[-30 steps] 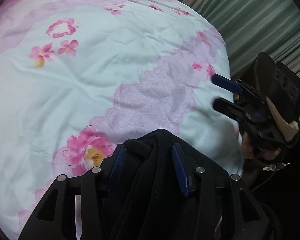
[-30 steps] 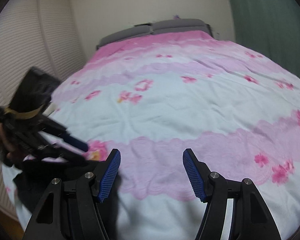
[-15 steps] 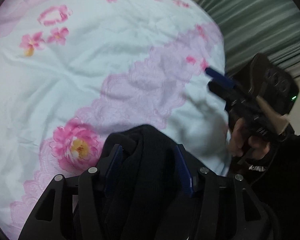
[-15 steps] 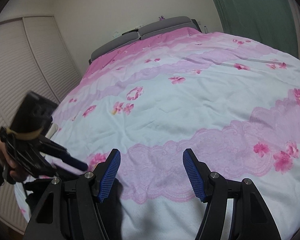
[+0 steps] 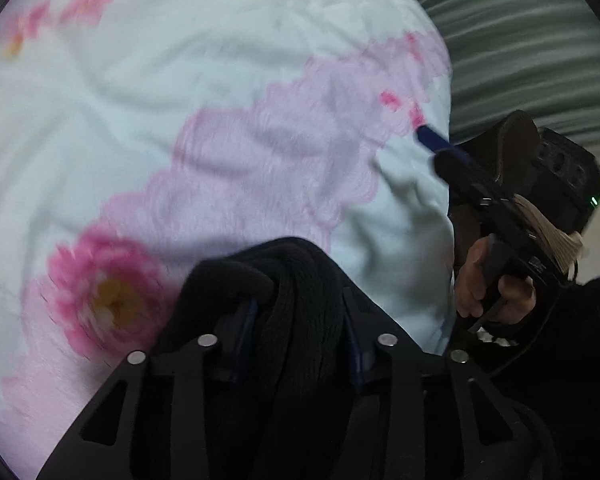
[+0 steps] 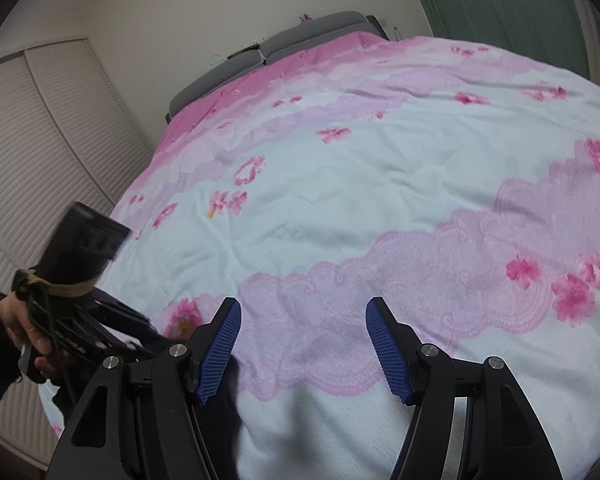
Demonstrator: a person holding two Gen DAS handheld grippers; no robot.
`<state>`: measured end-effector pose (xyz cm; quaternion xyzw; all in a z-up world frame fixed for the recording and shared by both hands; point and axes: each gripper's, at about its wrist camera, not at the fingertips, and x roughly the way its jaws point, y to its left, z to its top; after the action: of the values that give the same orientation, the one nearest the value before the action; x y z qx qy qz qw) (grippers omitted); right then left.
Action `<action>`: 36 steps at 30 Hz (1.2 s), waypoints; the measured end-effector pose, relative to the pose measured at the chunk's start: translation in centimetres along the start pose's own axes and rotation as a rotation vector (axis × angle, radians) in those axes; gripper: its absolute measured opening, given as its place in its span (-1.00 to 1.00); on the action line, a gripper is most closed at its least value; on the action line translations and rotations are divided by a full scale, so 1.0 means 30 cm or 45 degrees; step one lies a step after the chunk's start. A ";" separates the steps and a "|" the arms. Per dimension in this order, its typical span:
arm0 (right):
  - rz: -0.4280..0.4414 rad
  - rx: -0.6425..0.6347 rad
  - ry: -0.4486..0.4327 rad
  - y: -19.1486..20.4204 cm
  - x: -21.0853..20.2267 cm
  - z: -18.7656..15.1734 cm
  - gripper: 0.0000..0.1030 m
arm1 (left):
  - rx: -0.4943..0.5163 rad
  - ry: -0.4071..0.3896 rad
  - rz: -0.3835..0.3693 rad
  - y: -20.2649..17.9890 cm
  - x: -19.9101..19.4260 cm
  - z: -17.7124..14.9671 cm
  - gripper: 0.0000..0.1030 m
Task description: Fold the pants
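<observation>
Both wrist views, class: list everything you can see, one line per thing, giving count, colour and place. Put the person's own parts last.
Knitted pants: one, black, bunched between the left gripper's fingers.
Floral bedspread: one, pale blue with pink flowers and lilac lace bands, covering the bed.
Padded headboard: one, grey, far end of bed.
Pleated curtain: one, green, beyond the bed.
Louvred closet doors: white, on the wall beside the bed.
Left gripper: black, shut on pants.
Right gripper: black, blue pads, open, above the bedspread.

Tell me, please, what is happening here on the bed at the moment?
A person holds a gripper in each hand over a floral bedspread. The left gripper is clamped on bunched black pants, carrying them above the bed's near edge. The right gripper is open and empty, pointing across the bed.
</observation>
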<state>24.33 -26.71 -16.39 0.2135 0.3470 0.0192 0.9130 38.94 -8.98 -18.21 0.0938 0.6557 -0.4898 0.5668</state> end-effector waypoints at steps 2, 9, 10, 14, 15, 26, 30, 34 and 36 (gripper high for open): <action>-0.008 0.007 0.003 -0.007 0.004 -0.004 0.27 | 0.011 -0.091 0.036 -0.005 -0.030 0.001 -0.30; -0.009 -0.022 0.027 0.013 0.014 -0.019 0.27 | -0.087 -0.189 -0.020 0.096 -0.018 -0.046 -0.28; -0.009 -0.030 0.027 0.019 0.013 -0.020 0.27 | -0.092 -0.190 -0.023 0.101 -0.016 -0.045 -0.27; 0.008 -0.043 0.038 0.039 -0.006 -0.020 0.27 | -0.107 -0.185 0.001 0.079 -0.031 -0.025 -0.21; 0.010 -0.054 0.037 0.045 -0.018 -0.022 0.27 | -0.100 -0.198 0.022 0.057 -0.050 -0.028 -0.21; 0.200 -0.098 0.126 0.109 -0.164 -0.042 0.45 | -0.102 -0.621 0.449 -0.179 -0.305 -0.327 0.35; 0.267 -0.117 0.100 0.144 -0.214 -0.059 0.62 | -0.200 -0.868 0.764 -0.290 -0.334 -0.575 0.65; 0.310 -0.081 0.111 0.164 -0.217 -0.097 0.62 | -0.443 -1.017 0.918 -0.302 -0.309 -0.771 0.70; 0.325 -0.063 0.114 0.170 -0.214 -0.124 0.62 | -0.596 -1.088 0.865 -0.278 -0.280 -0.857 0.70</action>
<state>17.66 -21.86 -12.81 0.2321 0.3571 0.1532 0.8917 19.40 9.71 -9.87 -0.0346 0.3931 -0.1175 0.9113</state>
